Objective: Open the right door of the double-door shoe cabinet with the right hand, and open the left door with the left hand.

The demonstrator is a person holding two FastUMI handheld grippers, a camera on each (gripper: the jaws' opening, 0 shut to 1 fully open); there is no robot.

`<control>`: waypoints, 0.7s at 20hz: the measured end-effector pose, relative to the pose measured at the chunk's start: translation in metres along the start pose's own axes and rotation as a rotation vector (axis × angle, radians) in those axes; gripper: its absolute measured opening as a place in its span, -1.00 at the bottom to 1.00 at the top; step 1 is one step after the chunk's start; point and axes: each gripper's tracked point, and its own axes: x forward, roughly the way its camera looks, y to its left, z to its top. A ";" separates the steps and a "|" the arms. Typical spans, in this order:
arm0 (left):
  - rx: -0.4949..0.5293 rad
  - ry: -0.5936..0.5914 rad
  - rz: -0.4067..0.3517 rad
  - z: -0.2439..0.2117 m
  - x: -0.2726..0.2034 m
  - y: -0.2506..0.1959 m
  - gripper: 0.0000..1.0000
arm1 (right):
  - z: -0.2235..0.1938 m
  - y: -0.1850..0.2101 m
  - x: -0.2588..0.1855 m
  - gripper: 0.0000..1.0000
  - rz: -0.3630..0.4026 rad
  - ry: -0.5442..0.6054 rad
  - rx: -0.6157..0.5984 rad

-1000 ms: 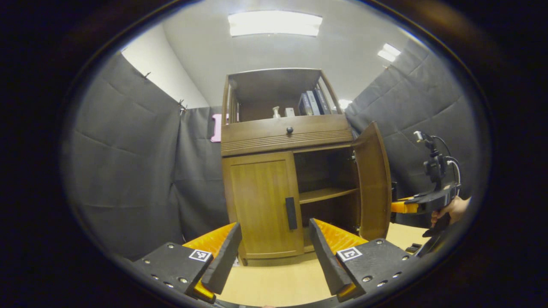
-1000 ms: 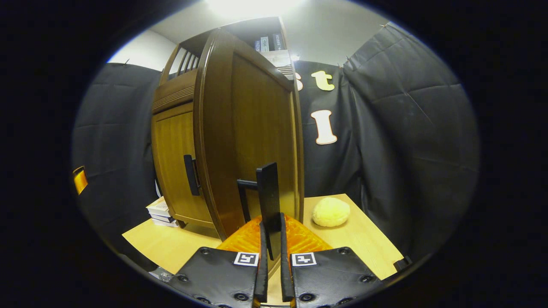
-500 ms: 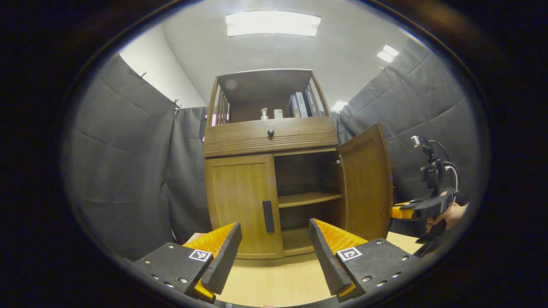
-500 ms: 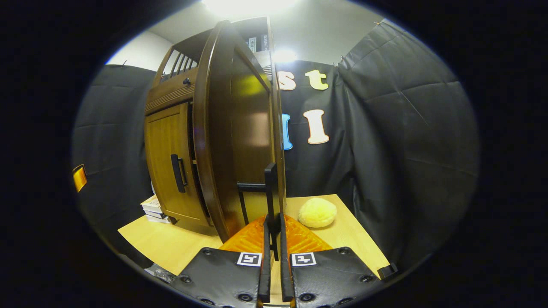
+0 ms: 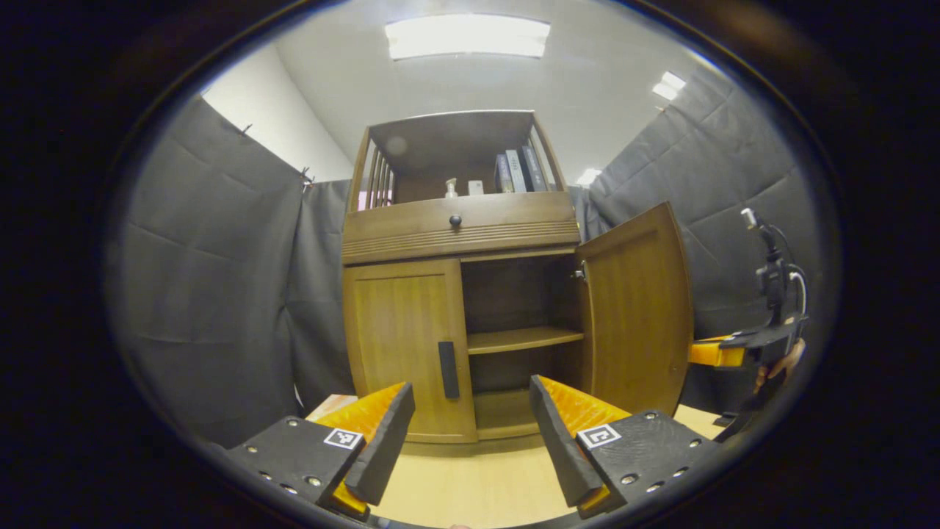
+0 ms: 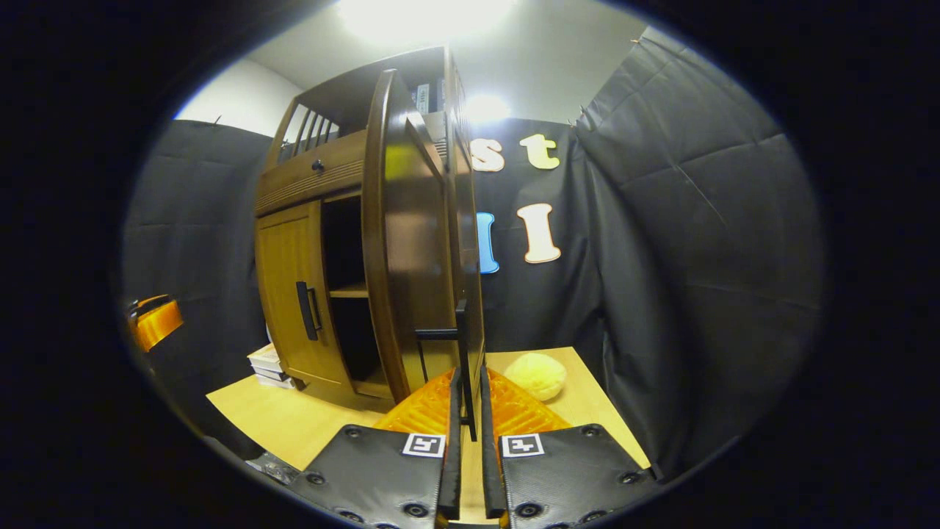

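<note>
Since a second ago the right door (image 5: 635, 308) has swung wider. Left gripper view: left tongs (image 5: 470, 433) gape empty, the shut left door's handle (image 5: 446, 369) just ahead between them.

Right gripper view: right tongs (image 6: 467, 448) pinch the right door's handle (image 6: 461, 345); overswinging could strain its hinges.

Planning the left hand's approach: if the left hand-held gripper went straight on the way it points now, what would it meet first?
Probably the cabinet front: the left hand-held gripper, open, points about at the left door's inner edge, with its handle just left of centre. Depth is unclear.
</note>
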 end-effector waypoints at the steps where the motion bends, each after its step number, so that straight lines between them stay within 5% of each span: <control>1: 0.004 0.002 0.010 0.000 0.004 -0.002 0.81 | 0.004 -0.001 -0.009 -0.70 0.008 -0.013 -0.009; 2: 0.004 0.004 0.019 -0.001 0.010 -0.003 0.81 | 0.006 -0.002 -0.019 -0.65 0.012 -0.022 -0.016; 7: 0.012 0.026 0.062 -0.011 0.052 0.007 0.82 | 0.024 -0.006 -0.060 0.94 -0.004 -0.102 -0.012; 14: 0.008 0.031 0.061 -0.019 0.129 0.015 0.82 | 0.027 -0.007 -0.074 0.84 -0.067 -0.120 0.007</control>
